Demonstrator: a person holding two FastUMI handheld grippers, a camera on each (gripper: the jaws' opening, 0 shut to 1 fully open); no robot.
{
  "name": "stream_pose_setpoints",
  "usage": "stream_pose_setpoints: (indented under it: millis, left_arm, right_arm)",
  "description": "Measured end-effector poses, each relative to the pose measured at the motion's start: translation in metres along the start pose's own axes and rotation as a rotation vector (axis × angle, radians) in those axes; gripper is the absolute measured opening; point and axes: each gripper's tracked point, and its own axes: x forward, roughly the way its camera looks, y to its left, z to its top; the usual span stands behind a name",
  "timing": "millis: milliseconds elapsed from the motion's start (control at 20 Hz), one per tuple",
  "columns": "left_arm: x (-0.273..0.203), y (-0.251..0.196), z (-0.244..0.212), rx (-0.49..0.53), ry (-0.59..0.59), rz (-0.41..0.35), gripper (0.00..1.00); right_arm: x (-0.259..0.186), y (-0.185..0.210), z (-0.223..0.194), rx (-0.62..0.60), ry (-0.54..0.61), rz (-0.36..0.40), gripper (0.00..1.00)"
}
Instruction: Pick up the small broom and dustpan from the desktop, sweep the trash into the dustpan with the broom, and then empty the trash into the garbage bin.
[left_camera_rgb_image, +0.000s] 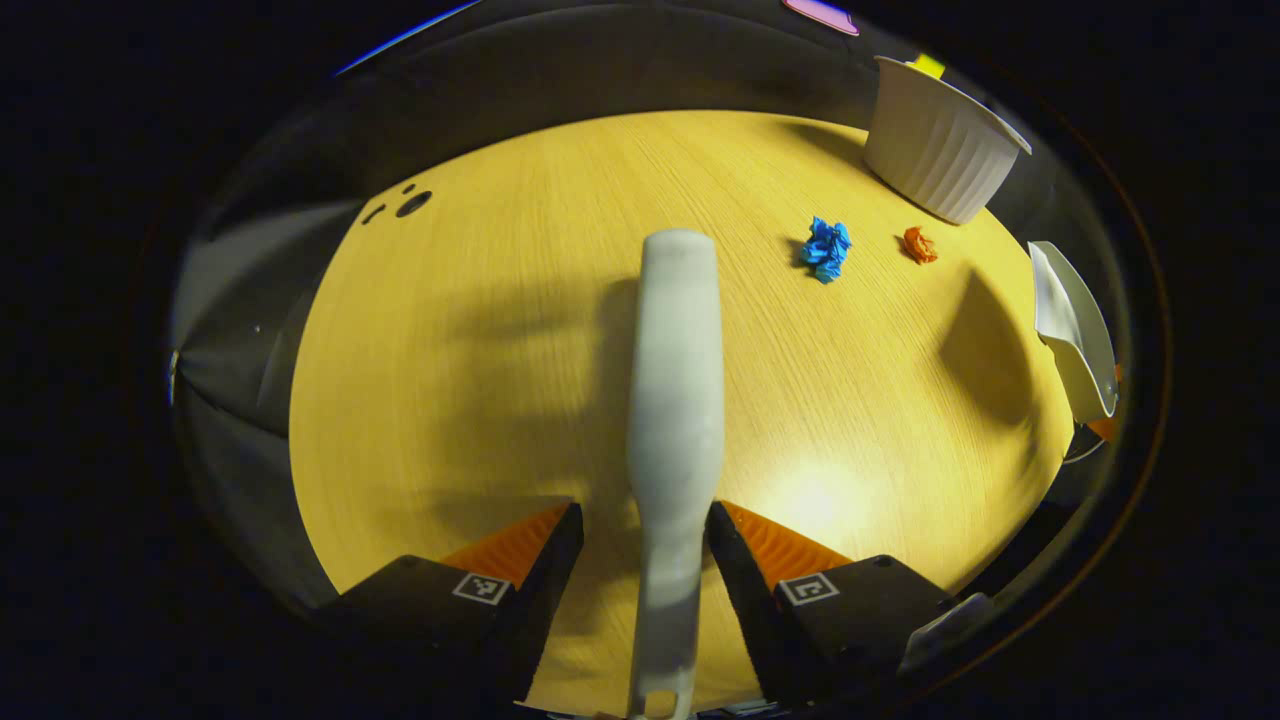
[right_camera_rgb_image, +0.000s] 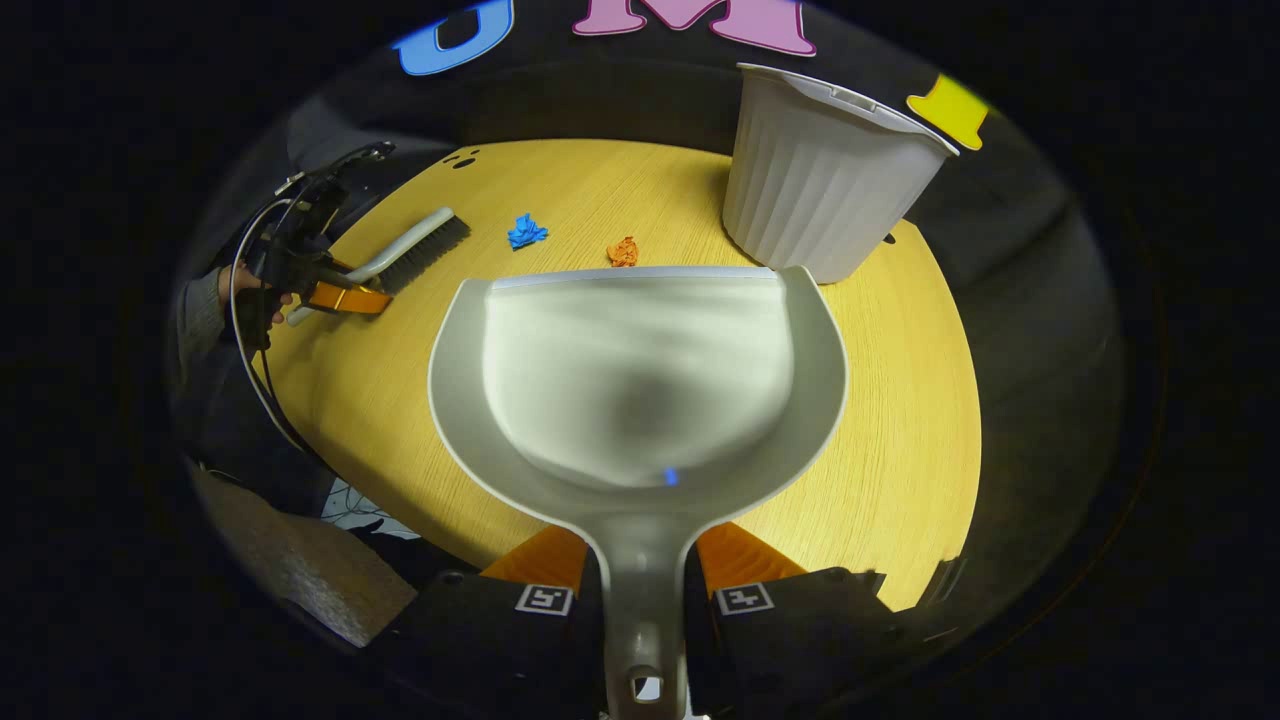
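Both tools are off the desktop (left_camera_rgb_image: 480, 330), so I count the pick-up as done. My left gripper (left_camera_rgb_image: 645, 545) has its jaws clenched on the broom (left_camera_rgb_image: 672, 400) handle, which runs straight ahead from between them. My right gripper (right_camera_rgb_image: 640, 575) grips the dustpan (right_camera_rgb_image: 640, 370) by its handle, pan spread just ahead of the jaws. Sweeping is still to come: the blue paper wad (right_camera_rgb_image: 525, 231) and the orange scrap (right_camera_rgb_image: 622, 251) lie loose on the wood beyond the pan's front lip. That lip looks close to the orange scrap, though I cannot tell whether it touches the wood. Emptying into the garbage bin (right_camera_rgb_image: 820, 190), ahead and right of the right jaws, is also left.
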Motion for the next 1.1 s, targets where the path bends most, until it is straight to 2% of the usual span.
stream_pose_setpoints:
  millis: [100,150,200,250,300,350,400,450,550,750,800,850,900,950,1050,1100]
  left_arm:
    - [0.003,-0.001,0.003,0.006,0.008,-0.013,0.74]
    - [0.004,-0.002,0.006,0.008,0.011,-0.017,0.73]
    - [0.007,-0.001,0.006,0.011,0.017,-0.018,0.68]
    - [0.006,0.000,0.009,0.017,0.016,-0.020,0.68]
    - [0.007,0.001,0.011,0.027,0.023,-0.017,0.53]
    - [0.011,0.003,0.012,0.029,0.026,0.009,0.41]
    - [0.008,0.010,0.016,0.028,0.030,0.046,0.30]
    - [0.006,0.018,0.024,0.044,0.023,0.096,0.29]
    - [0.001,0.016,0.050,0.086,-0.030,0.127,0.28]
    - [0.000,-0.010,0.108,0.140,-0.092,0.104,0.24]
    - [0.002,-0.014,0.118,0.155,-0.095,0.107,0.26]
    - [0.005,-0.020,0.127,0.174,-0.095,0.106,0.26]
    - [0.010,-0.024,0.133,0.194,-0.093,0.108,0.26]
    - [0.014,-0.030,0.138,0.212,-0.084,0.108,0.26]
    - [0.024,-0.043,0.139,0.241,-0.055,0.105,0.26]
    - [0.025,-0.050,0.140,0.251,-0.044,0.097,0.26]
  right_arm:
    - [0.000,0.002,0.001,-0.011,0.009,0.012,0.40]
    - [0.001,0.003,0.001,-0.016,0.017,0.019,0.40]
    - [0.003,0.004,0.002,-0.022,0.024,0.026,0.37]
    - [0.006,0.006,0.003,-0.032,0.033,0.035,0.40]
    - [0.008,0.007,0.004,-0.046,0.047,0.046,0.37]
    - [0.009,0.008,0.004,-0.065,0.063,0.054,0.40]
    - [0.012,0.008,0.005,-0.089,0.093,0.061,0.37]
    - [0.014,0.006,0.003,-0.115,0.133,0.060,0.37]
    - [0.015,0.004,0.001,-0.168,0.211,0.067,0.37]
    - [0.028,-0.001,0.011,-0.202,0.282,0.103,0.34]
    - [0.032,-0.002,0.014,-0.197,0.288,0.111,0.34]
    - [0.034,-0.003,0.017,-0.192,0.293,0.116,0.40]
    - [0.037,-0.005,0.020,-0.193,0.294,0.116,0.34]
    - [0.038,-0.009,0.022,-0.199,0.297,0.113,0.34]
    - [0.043,-0.012,0.023,-0.213,0.302,0.105,0.40]
    - [0.045,-0.014,0.023,-0.218,0.305,0.104,0.38]
